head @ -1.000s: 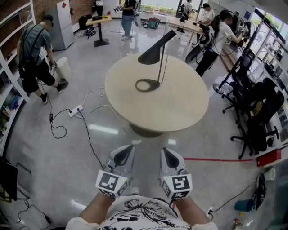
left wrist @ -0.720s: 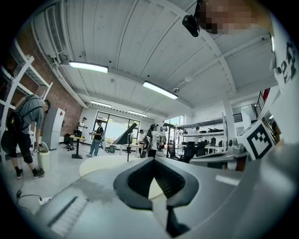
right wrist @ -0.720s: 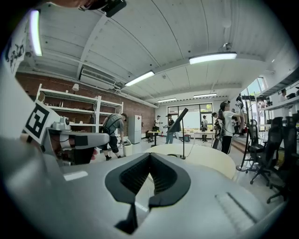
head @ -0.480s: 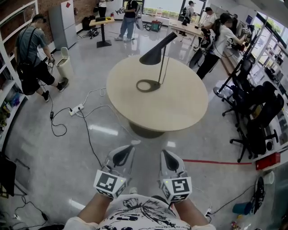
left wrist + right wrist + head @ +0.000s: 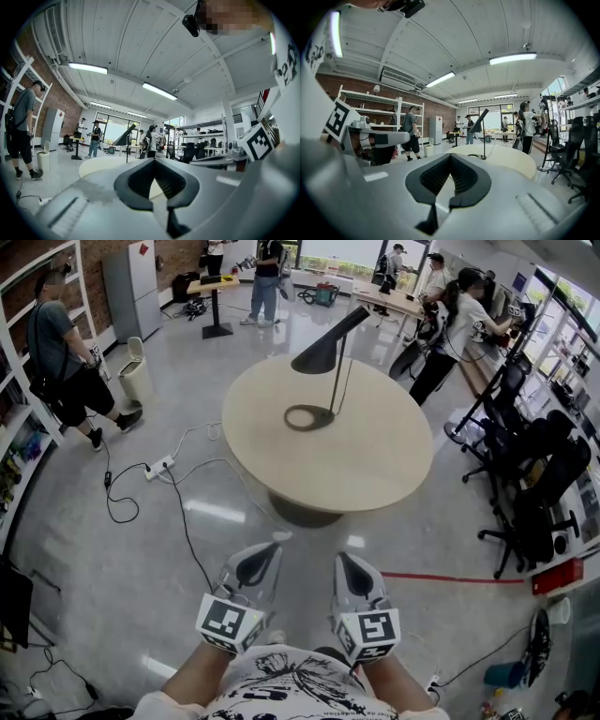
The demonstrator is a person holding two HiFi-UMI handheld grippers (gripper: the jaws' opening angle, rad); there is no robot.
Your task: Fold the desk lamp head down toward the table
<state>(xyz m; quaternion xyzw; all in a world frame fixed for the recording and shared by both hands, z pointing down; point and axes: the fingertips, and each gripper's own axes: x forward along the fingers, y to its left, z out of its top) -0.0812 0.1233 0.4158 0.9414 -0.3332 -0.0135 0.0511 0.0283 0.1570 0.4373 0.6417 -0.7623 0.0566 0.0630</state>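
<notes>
A black desk lamp stands on the round beige table [image 5: 375, 474], far ahead of me. Its cone head [image 5: 323, 348] is tilted upward on a thin stem above a ring base [image 5: 307, 416]. My left gripper [image 5: 255, 568] and right gripper [image 5: 353, 573] are held side by side close to my body, well short of the table, both shut and empty. In the left gripper view the lamp [image 5: 124, 137] shows small beyond the left gripper [image 5: 154, 161]. Past the right gripper [image 5: 450, 155], the right gripper view shows the lamp [image 5: 479, 124] on the table [image 5: 506, 157].
A white power strip [image 5: 157, 468] and black cables trail over the glossy floor at left. Black office chairs [image 5: 534, 493] crowd the right side. A person [image 5: 66, 357] walks by the shelving at left. Other people stand at desks behind the table. Red tape [image 5: 441, 574] marks the floor.
Both grippers stay where they were, shut. The view has crept slightly toward the table, and the person at the left has moved further left along the shelves.
</notes>
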